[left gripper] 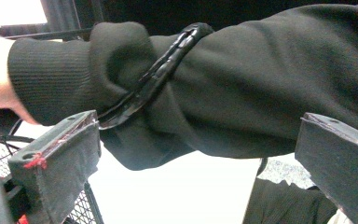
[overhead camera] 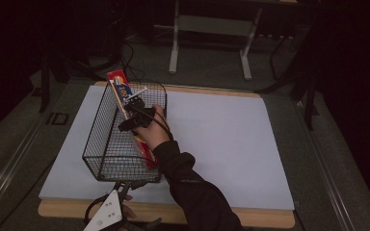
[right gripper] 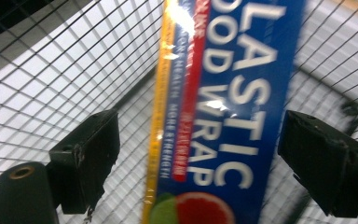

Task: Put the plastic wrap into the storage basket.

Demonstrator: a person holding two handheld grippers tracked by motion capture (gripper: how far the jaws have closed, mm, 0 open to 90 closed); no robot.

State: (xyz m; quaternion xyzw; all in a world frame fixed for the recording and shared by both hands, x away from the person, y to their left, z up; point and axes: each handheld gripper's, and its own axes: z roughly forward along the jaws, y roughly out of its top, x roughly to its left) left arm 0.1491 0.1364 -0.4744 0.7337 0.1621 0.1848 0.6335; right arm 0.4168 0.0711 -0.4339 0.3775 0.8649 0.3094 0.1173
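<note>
A long plastic wrap box [overhead camera: 120,89], blue, red and yellow, leans slantwise in a black wire basket [overhead camera: 103,139], its far end sticking above the rim. My right gripper [overhead camera: 137,108] hovers over the box inside the basket. In the right gripper view, the box [right gripper: 228,93] lies between the wide-apart jaws of the open right gripper [right gripper: 196,154], and I cannot tell whether they touch it. My left gripper [overhead camera: 127,184] sits at the basket's near end by the table's front edge. In its own view the left gripper [left gripper: 196,154] is open and empty, facing the black sleeve [left gripper: 242,93].
The basket stands on a white sheet [overhead camera: 221,139] covering a wooden table [overhead camera: 265,219]. The right forearm crosses from the bottom centre to the basket, with a black cable [left gripper: 163,70] wrapped over the sleeve. Beyond the table are a dark floor and a metal stand [overhead camera: 209,29].
</note>
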